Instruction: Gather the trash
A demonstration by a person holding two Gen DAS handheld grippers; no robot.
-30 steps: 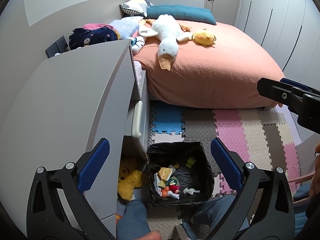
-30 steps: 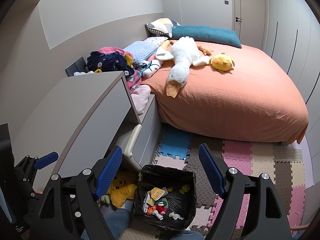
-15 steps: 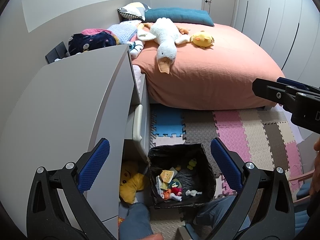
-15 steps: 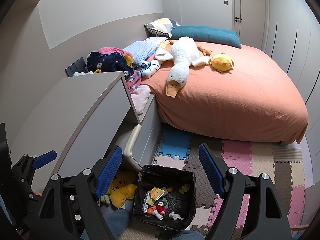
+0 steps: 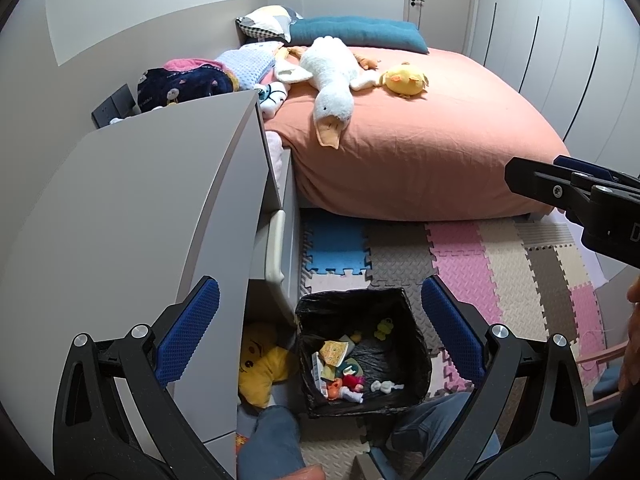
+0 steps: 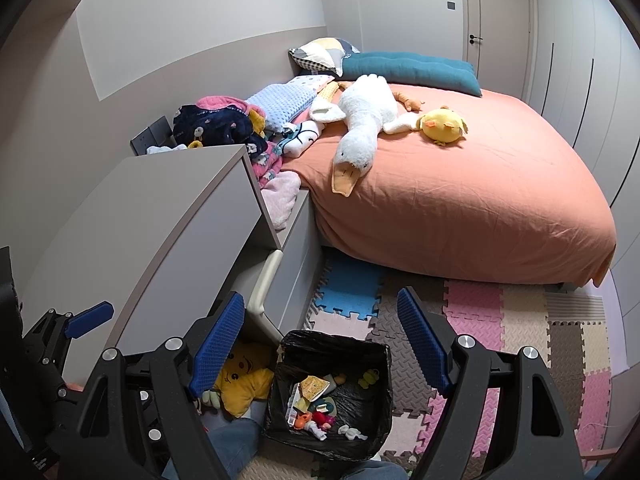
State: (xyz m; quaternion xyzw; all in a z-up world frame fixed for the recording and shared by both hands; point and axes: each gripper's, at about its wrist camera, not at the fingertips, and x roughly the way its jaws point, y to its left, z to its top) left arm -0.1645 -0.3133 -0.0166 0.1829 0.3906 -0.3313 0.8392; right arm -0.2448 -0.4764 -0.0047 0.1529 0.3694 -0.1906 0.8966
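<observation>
The left gripper (image 5: pixel 320 332) is being held with its jaws spread wide and nothing between the blue pads (image 5: pixel 188 334); the right gripper (image 6: pixel 320 344) is likewise being held released, its pads (image 6: pixel 420 344) apart and gripping nothing. Both are being pointed down over a trash bin (image 5: pixel 416 360) lined with a black bag, which is being seen standing on the foam puzzle mat (image 5: pixel 460 248) just beside the grey desk (image 5: pixel 140 208). Trash (image 5: pixel 340 376) is lying at the bottom of the bin: a yellow wrapper, a red scrap, a small green piece and some white bits. Beside the bin, under the desk, a yellow plush toy (image 5: pixel 260 368) is being seen slumped on the floor. The person's knees (image 5: pixel 272 440) in blue trousers are showing at the lower edge, close to the bin. Further out, a bed (image 6: pixel 460 200) with an orange cover is carrying a white goose plush (image 6: pixel 364 128) and a yellow chick plush (image 6: pixel 442 124), with folded blankets (image 6: pixel 276 106) piled near the wall.
</observation>
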